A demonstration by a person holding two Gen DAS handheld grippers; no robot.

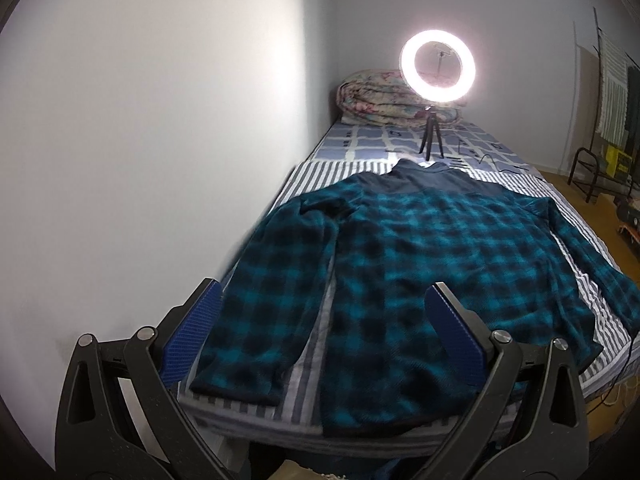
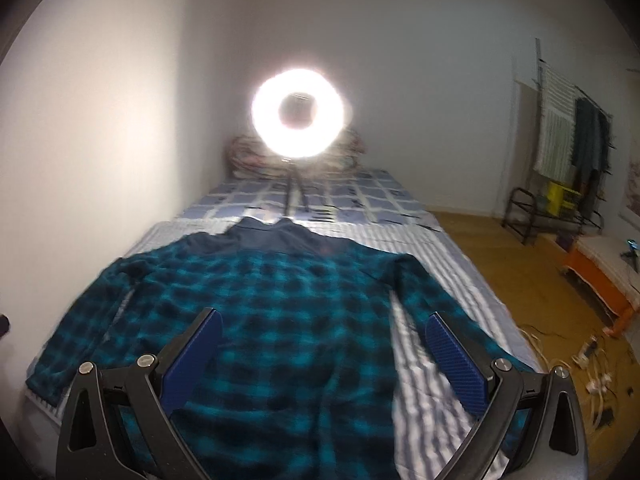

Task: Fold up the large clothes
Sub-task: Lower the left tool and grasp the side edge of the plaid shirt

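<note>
A large teal and black plaid shirt (image 1: 420, 248) with a dark navy yoke and collar lies spread flat on the striped sheet of a bed (image 1: 304, 176), collar away from me, sleeves out to both sides. It also shows in the right wrist view (image 2: 280, 300). My left gripper (image 1: 322, 300) is open and empty, hovering above the shirt's near hem and left sleeve. My right gripper (image 2: 324, 328) is open and empty, hovering above the shirt's lower right part and right sleeve.
A lit ring light (image 1: 438, 66) on a small tripod stands on the bed beyond the collar, with a rolled quilt (image 1: 372, 96) behind it. A white wall (image 1: 160, 120) runs along the bed's left side. A clothes rack (image 2: 560, 152), cables and an orange bench (image 2: 600, 280) stand on the floor at right.
</note>
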